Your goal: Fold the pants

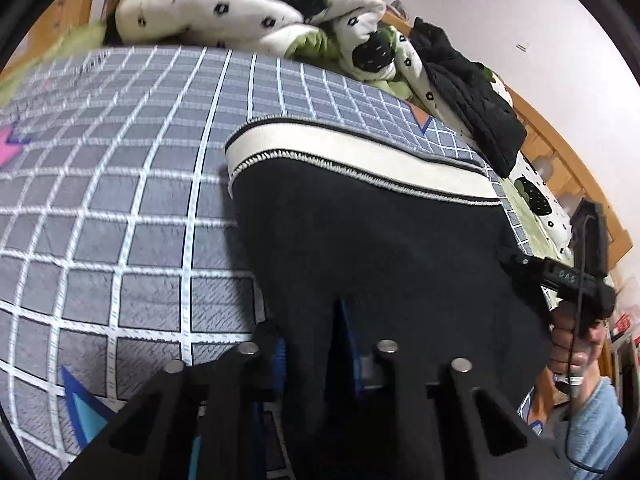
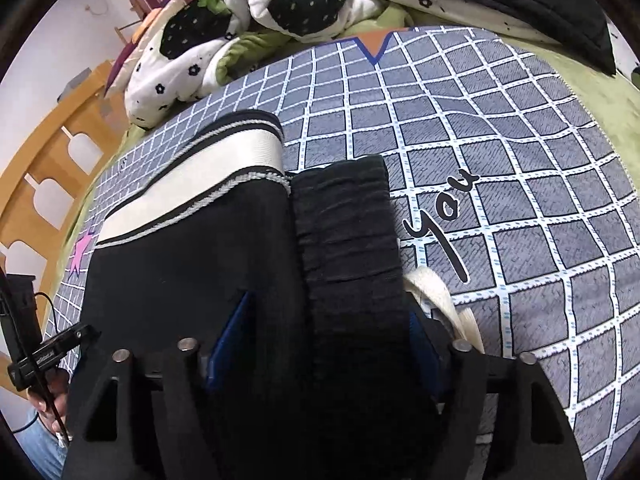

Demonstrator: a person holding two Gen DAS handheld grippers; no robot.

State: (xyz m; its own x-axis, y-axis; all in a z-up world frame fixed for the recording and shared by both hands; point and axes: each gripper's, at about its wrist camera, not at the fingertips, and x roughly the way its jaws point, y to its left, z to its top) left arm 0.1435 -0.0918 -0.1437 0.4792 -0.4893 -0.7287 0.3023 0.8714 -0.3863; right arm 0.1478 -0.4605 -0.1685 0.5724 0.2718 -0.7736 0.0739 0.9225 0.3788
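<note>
Black pants (image 1: 372,232) with a white, black-edged side stripe (image 1: 352,160) lie folded on a grey checked bedsheet (image 1: 132,208). My left gripper (image 1: 310,344) is shut on the pants' near edge, blue pads pressing black cloth. In the right wrist view the pants (image 2: 192,264) show their ribbed black waistband (image 2: 352,256) and a cream drawstring (image 2: 440,300). My right gripper (image 2: 324,344) is shut on the waistband, which runs up between its fingers. The right gripper's body also shows at the right of the left wrist view (image 1: 568,276), held in a hand.
A rumpled white, black and green quilt (image 1: 240,8) and a black jacket (image 1: 472,92) lie at the far side of the bed. A wooden bed rail (image 2: 52,176) runs along the edge. The sheet (image 2: 500,160) stretches to the right of the pants.
</note>
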